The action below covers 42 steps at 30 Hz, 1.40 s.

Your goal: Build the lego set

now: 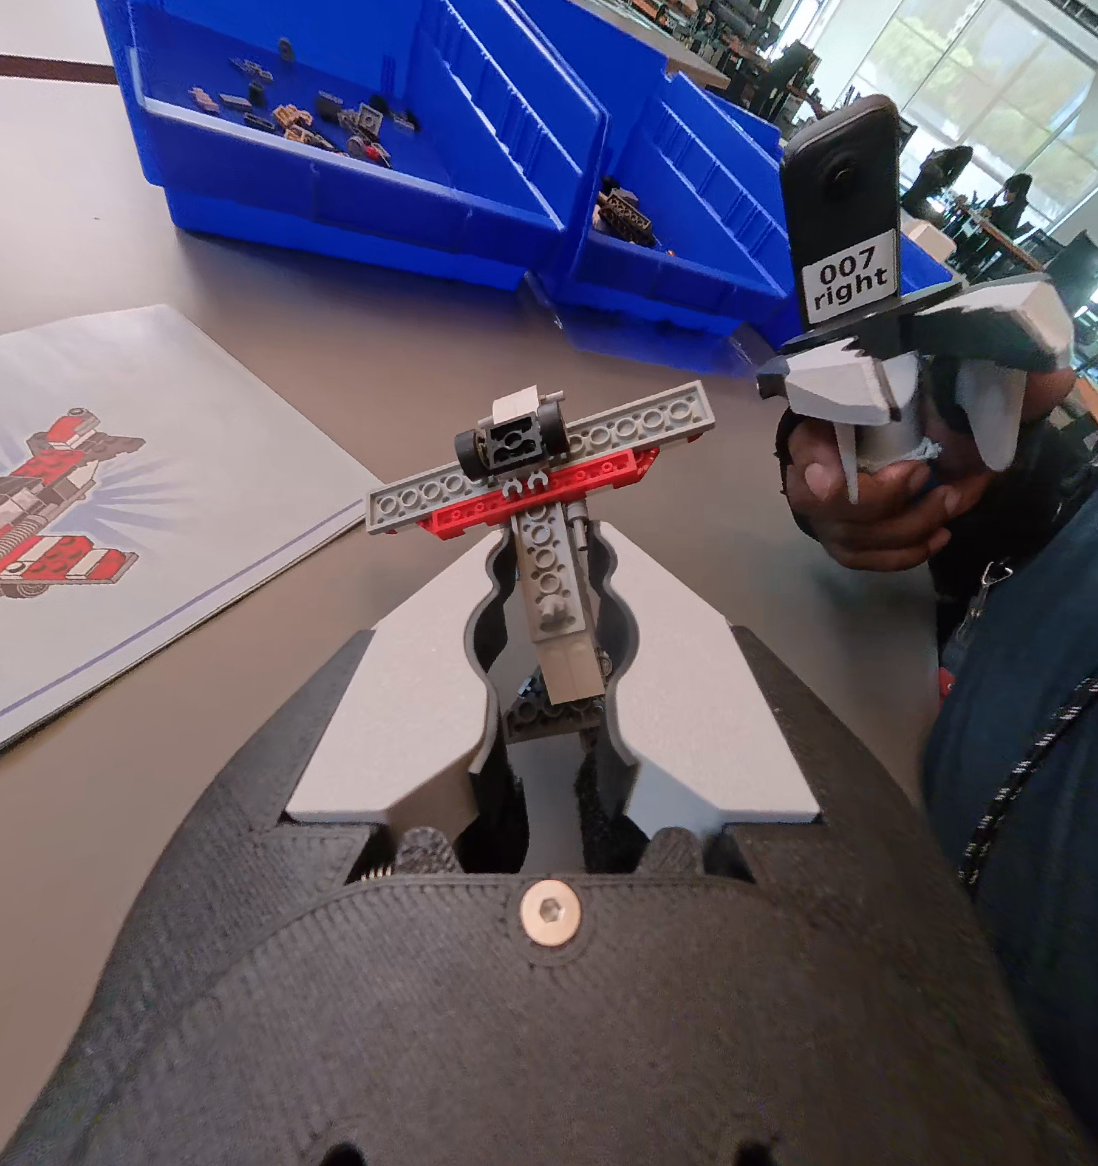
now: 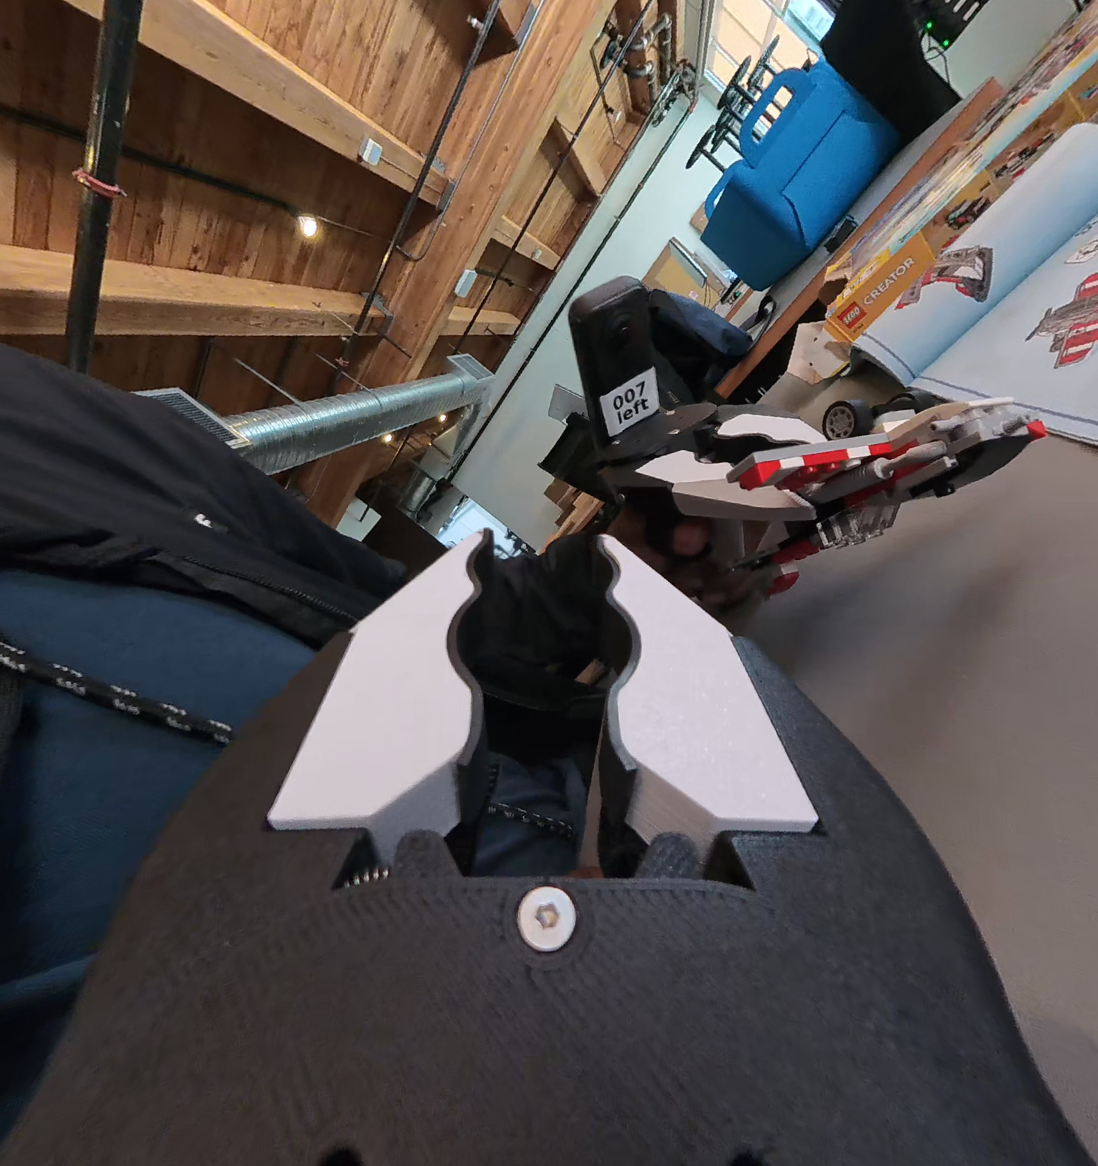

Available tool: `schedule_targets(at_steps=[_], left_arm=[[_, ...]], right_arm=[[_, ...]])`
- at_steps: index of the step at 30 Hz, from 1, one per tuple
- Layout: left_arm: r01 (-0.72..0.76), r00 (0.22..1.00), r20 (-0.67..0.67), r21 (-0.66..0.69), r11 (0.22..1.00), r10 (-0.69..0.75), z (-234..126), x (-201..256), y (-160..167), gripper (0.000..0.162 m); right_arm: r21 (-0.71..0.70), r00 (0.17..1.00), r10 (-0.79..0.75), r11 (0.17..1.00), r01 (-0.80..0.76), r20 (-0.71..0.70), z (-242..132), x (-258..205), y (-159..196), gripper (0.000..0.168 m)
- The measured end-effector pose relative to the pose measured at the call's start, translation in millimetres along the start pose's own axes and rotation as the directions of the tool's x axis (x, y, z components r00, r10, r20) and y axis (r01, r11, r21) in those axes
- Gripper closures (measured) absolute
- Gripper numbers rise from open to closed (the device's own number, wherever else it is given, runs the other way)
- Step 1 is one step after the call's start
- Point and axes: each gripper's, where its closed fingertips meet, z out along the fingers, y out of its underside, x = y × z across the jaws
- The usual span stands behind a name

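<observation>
The left gripper [image 1: 549,536], ribbed black print with smooth grey scalloped fingers, is clamped on the studded grey-and-red lego plane [image 1: 537,498] above the table [image 1: 92,202]. The right gripper [image 2: 541,546] stands slightly parted, empty. Blue bins [image 1: 370,189] beyond.

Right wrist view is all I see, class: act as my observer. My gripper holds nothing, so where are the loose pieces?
Observer: Loose pieces lie in a blue bin beyond the model.
Operator: Which face of the model meets the left camera?
Observer: The lego model shows its underside, with a black wheel block on it.
Operator: Any more parts?
Observer: A few dark parts sit in a second blue bin beside the first.
</observation>
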Motion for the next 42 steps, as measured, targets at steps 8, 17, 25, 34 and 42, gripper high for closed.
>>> schedule_targets(at_steps=[8,17,25,34,42], left_arm=[[-0.002,1.0,0.008,-0.004,1.0,0.003,0.4,-1.0,0.4,0.14],[0.004,1.0,0.005,-0.005,1.0,-0.004,0.5,-1.3,0.6,0.14],[0.0,1.0,0.009,-0.006,1.0,0.0,0.8,-1.2,0.6,0.14],[0.002,1.0,0.009,-0.008,1.0,-0.002,1.2,-1.4,0.5,0.14],[0.001,1.0,0.01,-0.009,1.0,-0.001,1.6,-1.5,0.4,0.14]], right_arm=[[0.029,0.999,0.02,0.999,-0.021,0.037,-4.1,-4.5,-5.6,0.137],[0.033,0.999,0.027,0.999,-0.028,0.024,-4.9,-2.1,-6.1,0.137],[0.029,0.999,0.037,0.999,-0.037,0.018,-4.7,-0.6,-5.1,0.136],[0.031,0.999,0.041,0.999,-0.042,0.012,-5.7,0.8,-5.6,0.136],[0.033,0.999,0.046,0.998,-0.047,0.014,-6.2,1.1,-5.8,0.135]])
